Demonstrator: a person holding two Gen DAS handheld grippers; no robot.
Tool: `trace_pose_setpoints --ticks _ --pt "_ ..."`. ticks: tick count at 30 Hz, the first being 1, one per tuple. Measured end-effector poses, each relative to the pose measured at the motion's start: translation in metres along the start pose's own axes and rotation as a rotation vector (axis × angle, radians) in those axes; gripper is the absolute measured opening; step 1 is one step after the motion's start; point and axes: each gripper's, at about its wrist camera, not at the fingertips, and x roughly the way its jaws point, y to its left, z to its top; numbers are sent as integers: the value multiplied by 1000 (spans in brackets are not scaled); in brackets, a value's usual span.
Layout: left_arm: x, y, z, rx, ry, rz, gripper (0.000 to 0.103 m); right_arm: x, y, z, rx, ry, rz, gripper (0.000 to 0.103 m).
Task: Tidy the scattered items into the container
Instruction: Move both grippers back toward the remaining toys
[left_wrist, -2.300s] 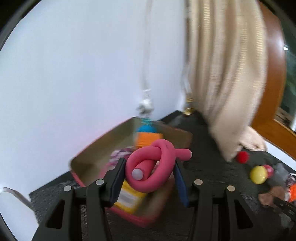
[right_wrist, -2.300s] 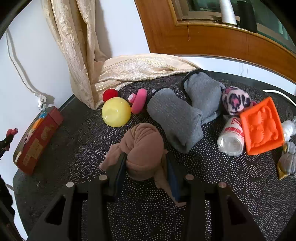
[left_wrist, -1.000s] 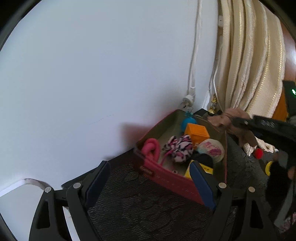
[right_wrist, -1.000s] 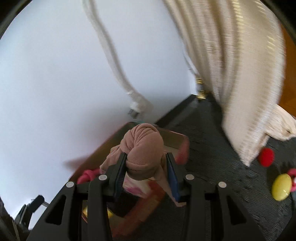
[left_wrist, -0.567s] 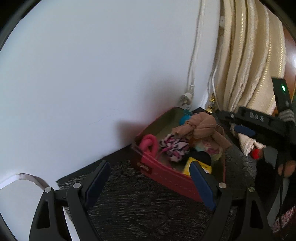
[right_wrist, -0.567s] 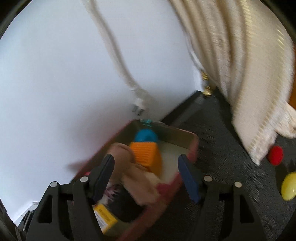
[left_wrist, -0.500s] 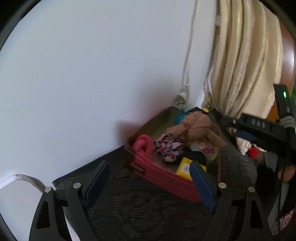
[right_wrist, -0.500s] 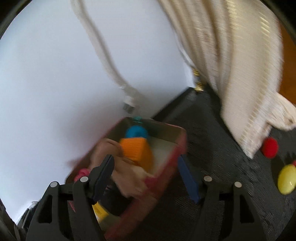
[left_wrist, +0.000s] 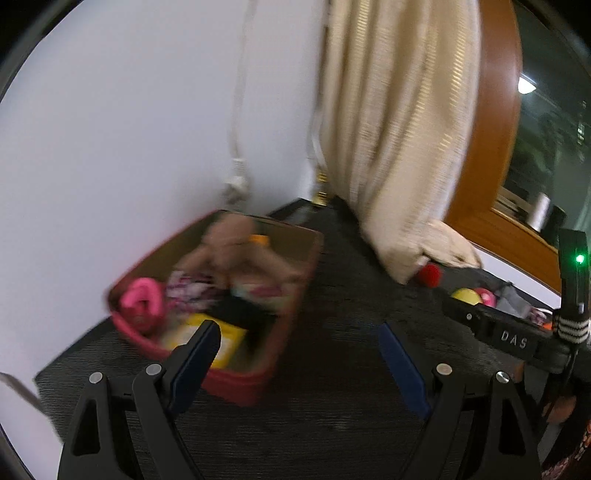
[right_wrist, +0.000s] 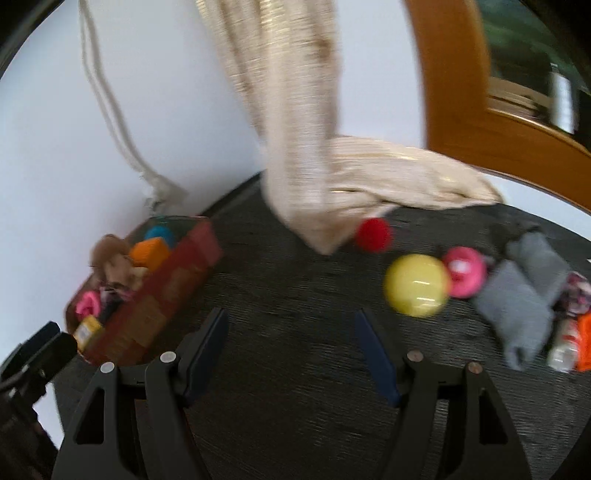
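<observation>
- Right gripper (right_wrist: 290, 328) sits at the bottom middle of its view, jaws spread apart with nothing between them, just dark carpet (right_wrist: 295, 387).
- Left gripper (left_wrist: 299, 341) is the same deal in its own view: jaws wide, empty, carpet showing through the gap (its left pad overlaps the near corner of the box in the picture; can't tell if it touches).
- The red box (right_wrist: 173, 284) is at the left of the right-wrist frame, up and left of the tongs and clear of them. In the left-wrist view it's centre-left, just past the left finger.
- Inside it: a tan cloth bundle (right_wrist: 110, 258) on top, an orange block (right_wrist: 149, 251), a blue ball (right_wrist: 159, 233), a pink foam loop (left_wrist: 142, 304) and something yellow at the near end.
- Still loose on the carpet, right side of the right-wrist frame: yellow ball (right_wrist: 415, 290), pink toy (right_wrist: 463, 277), red pom-pom (right_wrist: 373, 234), grey socks (right_wrist: 517, 295).
- Further back, a cream curtain (right_wrist: 295, 129) hangs against the white wall (all a bit blurry).
</observation>
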Motion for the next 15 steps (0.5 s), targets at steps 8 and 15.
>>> trace_pose_setpoints --ticks 8,15 --pt "16 -78 -2 115 40 -85 89 -35 -101 -17 96 -41 -177 75" --pt "56 -147 -4 212 117 -148 89 -31 -166 -17 179 -45 -281 75"
